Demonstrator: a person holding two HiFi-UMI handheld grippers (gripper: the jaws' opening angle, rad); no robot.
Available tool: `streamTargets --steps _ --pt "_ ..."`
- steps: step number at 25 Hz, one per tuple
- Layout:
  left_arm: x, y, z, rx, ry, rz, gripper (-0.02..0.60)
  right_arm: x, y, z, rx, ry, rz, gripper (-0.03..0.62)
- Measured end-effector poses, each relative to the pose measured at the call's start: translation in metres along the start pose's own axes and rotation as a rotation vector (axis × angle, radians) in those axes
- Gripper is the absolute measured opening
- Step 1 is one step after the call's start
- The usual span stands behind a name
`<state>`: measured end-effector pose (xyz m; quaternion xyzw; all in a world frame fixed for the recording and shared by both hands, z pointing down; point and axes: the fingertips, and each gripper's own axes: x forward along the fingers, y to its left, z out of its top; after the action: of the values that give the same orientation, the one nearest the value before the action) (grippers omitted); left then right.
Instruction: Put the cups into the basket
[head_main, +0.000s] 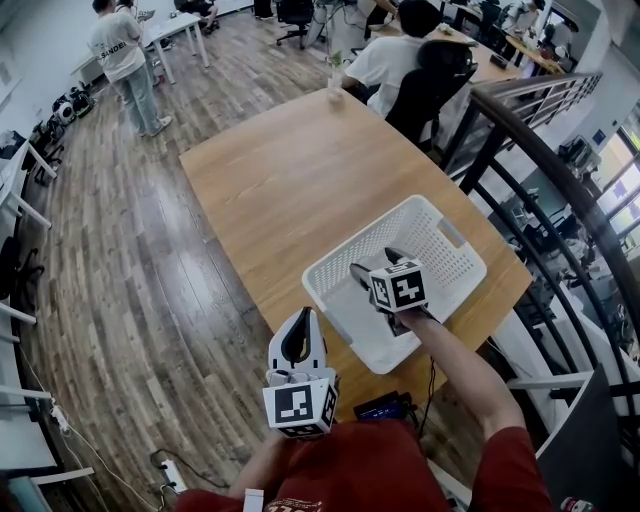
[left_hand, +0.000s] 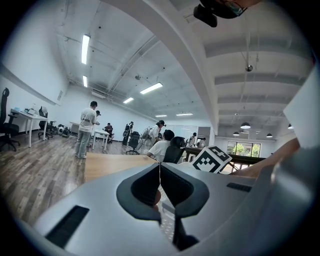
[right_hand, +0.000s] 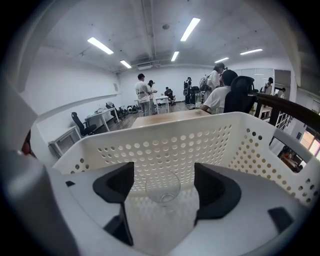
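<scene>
Closest to the camera is the left gripper (head_main: 303, 318), held low above the floor just beside the near-left edge of the wooden table (head_main: 300, 170). Its jaws are pressed together at the tips and nothing is between them.

To the right of it, on the near corner of the table, stands the white basket (head_main: 360, 236), with walls full of small holes. The right gripper (right_hand: 163, 176) reaches down inside it. Its jaws are spread wide. Between them, on the floor of the basket, is a clear cup (right_hand: 162, 189). The jaws stand apart from it on both sides and do not touch it, so I judge this cup is already in its place.

About the handling: the cup looks small, light and stiff, with a thin, smooth wall. I cannot tell if it is glass or clear plastic, so it is safer to treat it as fragile. The smooth wall can slip between the pads, and a light cup tips over easily when one jaw touches it first. I think the best hold is across the middle of the wall, both jaws meeting it together, with gentle pressure only.
</scene>
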<state>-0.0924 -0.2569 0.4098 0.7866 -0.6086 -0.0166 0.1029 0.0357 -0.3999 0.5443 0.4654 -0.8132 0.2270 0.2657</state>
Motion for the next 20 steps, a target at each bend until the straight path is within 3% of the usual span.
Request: streamTargets --steps 14,20 --pt "0.001 -0.001 0.001 0.008 0.001 0.001 0.008 -0.046 0.022 0.041 0.042 -0.196 0.043 0.354" --pt "0.002 -0.003 0.004 0.015 -0.001 -0.003 0.008 -0.07 0.03 0.054 -0.01 -0.281 0.032 0.354"
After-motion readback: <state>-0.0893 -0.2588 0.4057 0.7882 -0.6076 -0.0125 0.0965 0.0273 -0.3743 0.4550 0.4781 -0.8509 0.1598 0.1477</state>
